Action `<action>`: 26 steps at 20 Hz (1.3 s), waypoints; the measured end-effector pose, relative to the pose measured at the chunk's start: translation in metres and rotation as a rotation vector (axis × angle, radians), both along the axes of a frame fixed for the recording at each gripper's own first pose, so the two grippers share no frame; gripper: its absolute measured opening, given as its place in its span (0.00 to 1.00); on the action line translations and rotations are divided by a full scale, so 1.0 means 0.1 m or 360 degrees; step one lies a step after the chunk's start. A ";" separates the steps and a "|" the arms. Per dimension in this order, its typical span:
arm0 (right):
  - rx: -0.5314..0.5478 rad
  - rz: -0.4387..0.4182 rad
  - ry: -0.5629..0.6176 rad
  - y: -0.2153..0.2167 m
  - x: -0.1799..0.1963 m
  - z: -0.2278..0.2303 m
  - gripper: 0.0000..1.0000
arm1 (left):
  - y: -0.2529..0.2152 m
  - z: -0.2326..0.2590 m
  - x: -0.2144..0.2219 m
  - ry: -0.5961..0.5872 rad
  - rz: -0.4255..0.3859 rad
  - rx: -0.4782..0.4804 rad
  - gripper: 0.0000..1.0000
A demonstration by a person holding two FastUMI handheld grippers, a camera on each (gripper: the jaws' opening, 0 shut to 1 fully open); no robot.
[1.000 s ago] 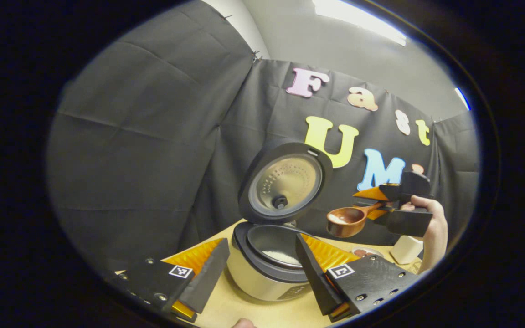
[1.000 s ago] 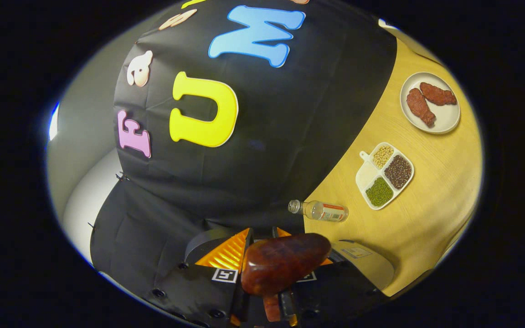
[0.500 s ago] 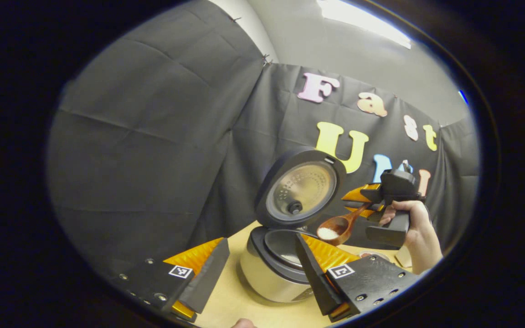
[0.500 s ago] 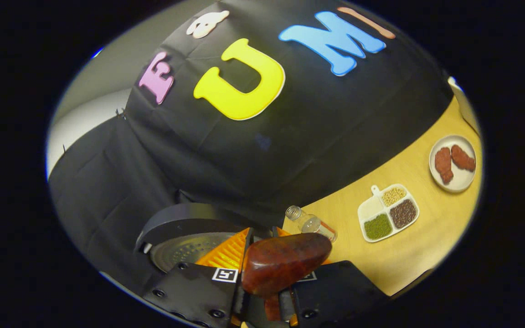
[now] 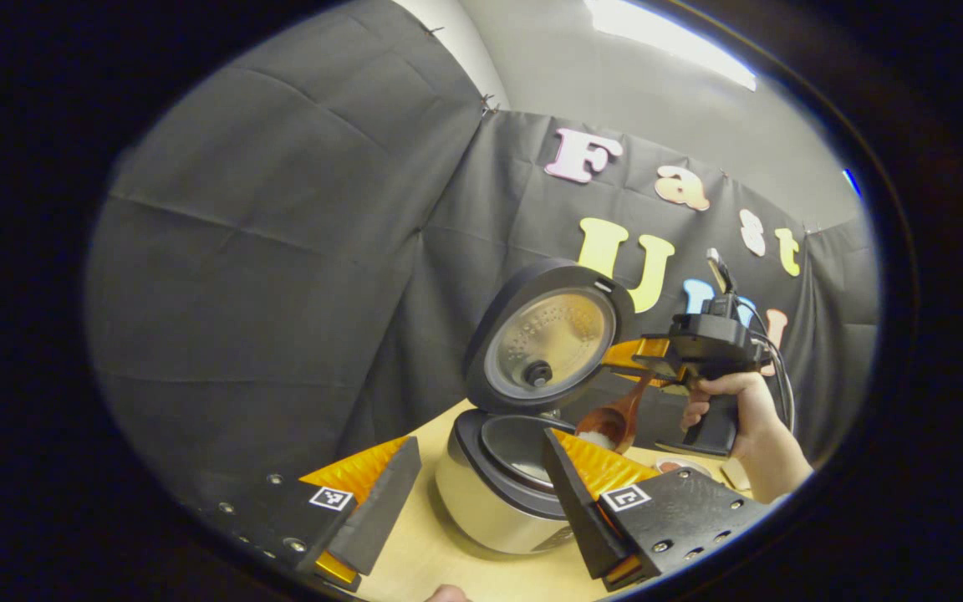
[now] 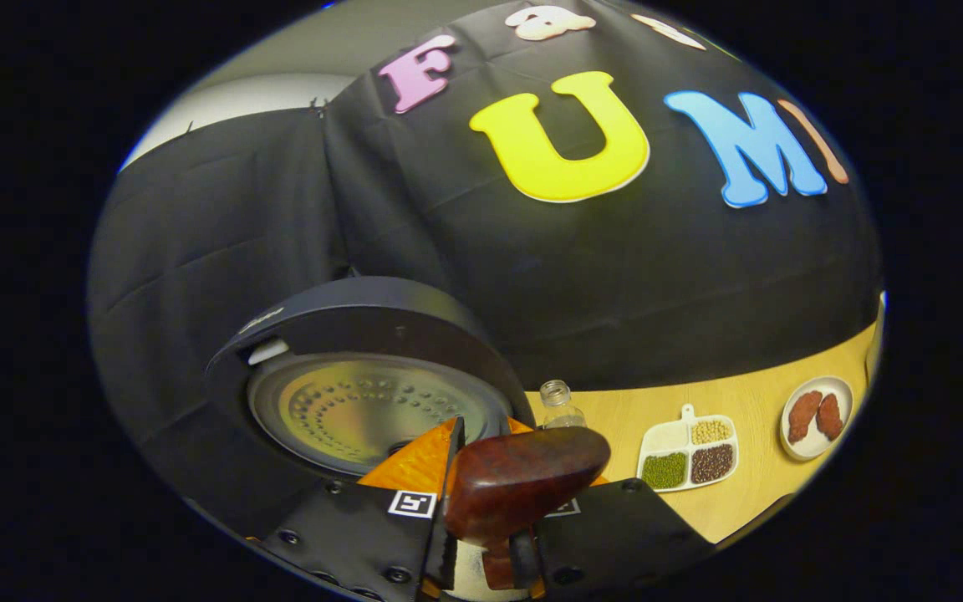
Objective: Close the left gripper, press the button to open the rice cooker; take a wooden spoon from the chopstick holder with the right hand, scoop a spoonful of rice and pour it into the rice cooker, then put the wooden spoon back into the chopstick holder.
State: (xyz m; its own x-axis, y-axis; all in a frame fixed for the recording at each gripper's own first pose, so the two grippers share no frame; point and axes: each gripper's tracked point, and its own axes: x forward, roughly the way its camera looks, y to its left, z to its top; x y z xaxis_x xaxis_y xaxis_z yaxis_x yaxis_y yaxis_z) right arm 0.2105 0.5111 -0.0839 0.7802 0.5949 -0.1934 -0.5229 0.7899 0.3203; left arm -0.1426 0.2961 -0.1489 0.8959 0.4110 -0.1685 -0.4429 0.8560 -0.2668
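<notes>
Right gripper (image 5: 644, 361) is clamped on the wooden spoon (image 5: 611, 422), tipped down over the open rice cooker (image 5: 502, 485) on the counter (image 5: 431, 556) so rice — seemingly a small heap — can slide in. Left gripper (image 5: 477, 502) is held wide apart nearby.

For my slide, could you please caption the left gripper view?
Right tool tips wooden spoon of rice over open rice cooker.

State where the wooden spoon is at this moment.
In the left gripper view, the wooden spoon is held by the right tool, right of centre, its bowl tipped down above the open rice cooker, just below the raised lid.
</notes>
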 end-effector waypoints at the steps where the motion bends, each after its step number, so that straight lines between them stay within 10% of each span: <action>1: -0.0029 0.0016 -0.0034 0.03 -0.03 0.00 0.25 | 0.01 0.00 0.00 0.0002 0.0003 0.0003 0.88; 26: -0.0529 0.0438 -0.0921 0.46 -0.73 0.28 0.25 | 0.00 0.03 0.00 0.0007 0.0000 0.0004 0.88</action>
State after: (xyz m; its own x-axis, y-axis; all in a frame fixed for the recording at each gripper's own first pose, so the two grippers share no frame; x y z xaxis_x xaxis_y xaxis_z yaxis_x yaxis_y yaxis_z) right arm 0.1379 0.5572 -0.0556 0.6426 0.7662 0.0008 -0.7301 0.6127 -0.3026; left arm -0.1424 0.2958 -0.1459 0.8952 0.4113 -0.1716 -0.4440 0.8567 -0.2627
